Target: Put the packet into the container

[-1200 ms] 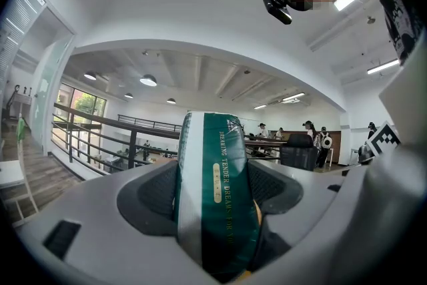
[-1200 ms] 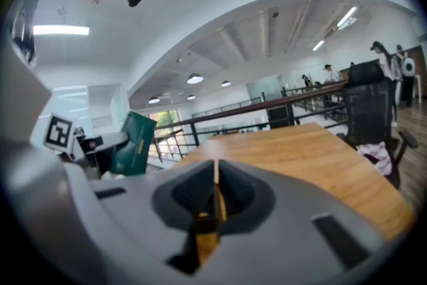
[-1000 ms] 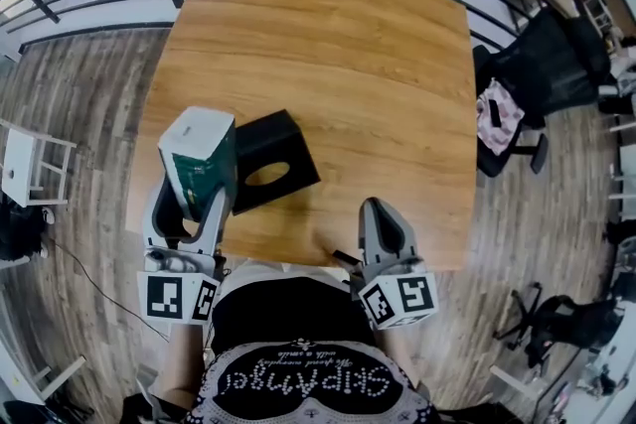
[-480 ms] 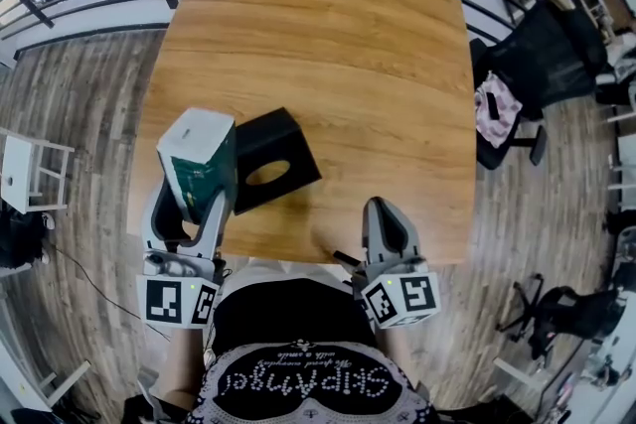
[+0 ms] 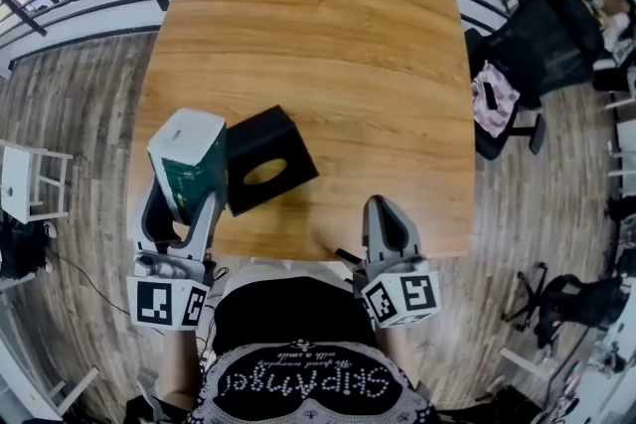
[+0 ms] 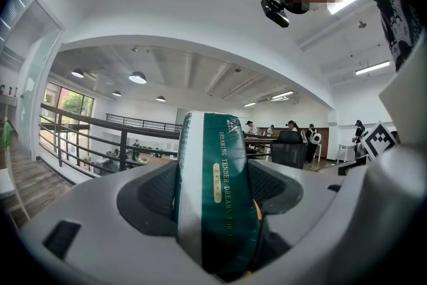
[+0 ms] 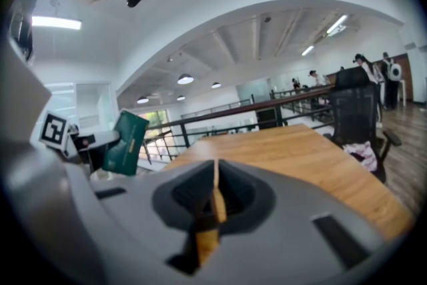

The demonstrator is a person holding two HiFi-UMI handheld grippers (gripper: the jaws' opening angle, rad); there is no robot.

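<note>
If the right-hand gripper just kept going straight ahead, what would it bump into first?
Probably nothing soon: the right gripper points across bare table, seemingly just above it. The railing beyond would likely come first, though depth is unclear.

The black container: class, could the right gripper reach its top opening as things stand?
Probably yes: only bare table lies between the right gripper and the black container, and the packet held by the left gripper is on its other side.

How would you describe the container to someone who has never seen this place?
Start at the large wooden table. Near its front left corner sits a black box-shaped container with an oval opening on top. It alone rests on the table; the green-and-white packet beside it is gripped in the left tool.
</note>
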